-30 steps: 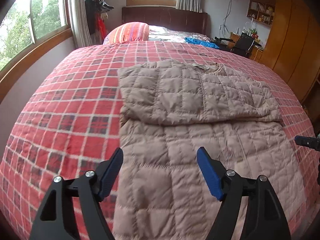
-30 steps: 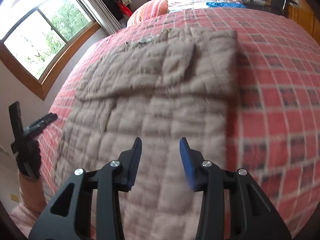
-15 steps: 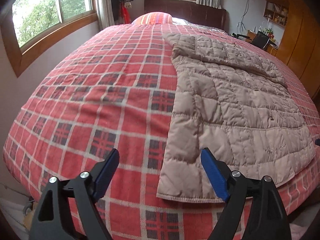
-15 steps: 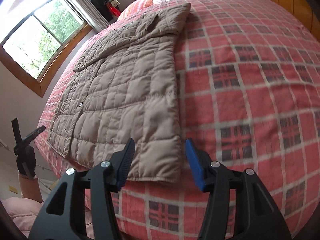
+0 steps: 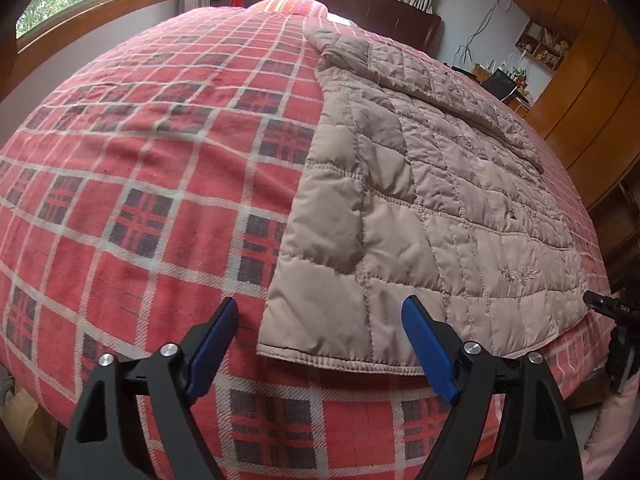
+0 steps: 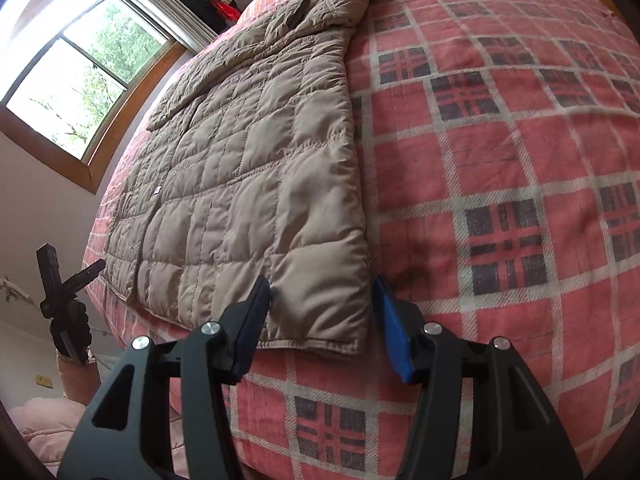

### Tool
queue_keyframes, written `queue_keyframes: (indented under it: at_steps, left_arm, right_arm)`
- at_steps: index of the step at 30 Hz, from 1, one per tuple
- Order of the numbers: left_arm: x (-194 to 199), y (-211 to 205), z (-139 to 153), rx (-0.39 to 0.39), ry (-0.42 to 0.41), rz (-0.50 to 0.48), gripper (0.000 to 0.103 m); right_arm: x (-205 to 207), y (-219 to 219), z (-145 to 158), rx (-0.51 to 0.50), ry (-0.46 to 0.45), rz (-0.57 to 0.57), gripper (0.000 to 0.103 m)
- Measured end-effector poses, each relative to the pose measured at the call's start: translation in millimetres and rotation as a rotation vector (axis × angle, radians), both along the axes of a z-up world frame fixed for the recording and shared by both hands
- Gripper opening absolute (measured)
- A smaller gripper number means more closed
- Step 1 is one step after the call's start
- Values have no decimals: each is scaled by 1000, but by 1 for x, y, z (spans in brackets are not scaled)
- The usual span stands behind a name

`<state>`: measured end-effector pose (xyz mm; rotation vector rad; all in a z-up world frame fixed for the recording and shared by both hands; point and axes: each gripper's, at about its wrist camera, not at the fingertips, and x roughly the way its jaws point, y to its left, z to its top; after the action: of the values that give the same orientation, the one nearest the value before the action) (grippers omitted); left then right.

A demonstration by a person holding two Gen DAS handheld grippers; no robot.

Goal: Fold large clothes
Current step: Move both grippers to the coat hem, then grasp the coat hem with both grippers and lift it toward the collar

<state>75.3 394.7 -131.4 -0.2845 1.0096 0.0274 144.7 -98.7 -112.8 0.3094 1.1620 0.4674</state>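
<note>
Straddling the near corners of the quilted tan jacket (image 5: 432,208), both tools sit at the foot edge of the bed (image 5: 132,184), each with its blue-padded fingers spread wide and gripping nothing.

Seen from the left wrist, the left tool (image 5: 320,344) frames the jacket's near left corner: the hem (image 5: 336,358) runs just ahead of the fingertips, the left finger (image 5: 212,344) lies over bare plaid blanket, and the right finger (image 5: 428,354) reaches over the hem. Left of that tool the red plaid blanket lies bare right out to the bed's side. Under the tool the blanket drops over the bed's edge.

Seen from the right wrist, the right tool (image 6: 322,326) brackets the jacket's near right corner (image 6: 336,320); its left finger (image 6: 248,328) overlaps the fabric and its right finger (image 6: 394,328) sits just outside the side seam, over blanket. Right of it a wide stretch of blanket is uncovered.

Beyond the tools the jacket lies flat and lengthwise, the sleeves folded across the upper body. Past its collar end are a striped pillow (image 5: 292,4) and a dark headboard (image 5: 360,0). A window (image 6: 76,60) stands on the left wall, wooden cabinets (image 5: 580,68) to the right.

Each tool appears at the far edge of the other's view; a dark-gloved hand (image 6: 70,326) holds the left one, level with the bed's edge.
</note>
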Motion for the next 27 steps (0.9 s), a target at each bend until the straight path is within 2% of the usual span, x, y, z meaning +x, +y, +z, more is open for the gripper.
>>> queue_keyframes:
  at_steps: [2, 3, 4, 6, 9, 12, 18, 27]
  left_arm:
    - [1, -2, -3, -20, 5, -6, 78]
    - [1, -3, -3, -24, 7, -7, 70]
    - [1, -4, -3, -20, 8, -4, 66]
    - [0, -6, -2, -22, 4, -7, 49]
    - [1, -6, -2, -42, 4, -10, 35]
    - [0, -6, -1, -78, -4, -16, 21]
    - [-2, -19, 23, -27, -60, -48, 17]
    - [25, -33, 90, 29, -206, -110, 17]
  right_arm:
    - [0, 1, 1, -4, -4, 2, 47]
    - [0, 2, 0, 0, 1, 7, 42]
    - [0, 4, 0, -2, 2, 10, 37]
    - [-1, 6, 0, -3, 1, 23, 29]
    - [0, 5, -1, 21, 8, 23, 19]
    - [0, 5, 0, 35, 9, 19, 14]
    - [-5, 6, 25, 65, -52, 29, 11]
    - [14, 8, 80, 106, -148, 51, 10]
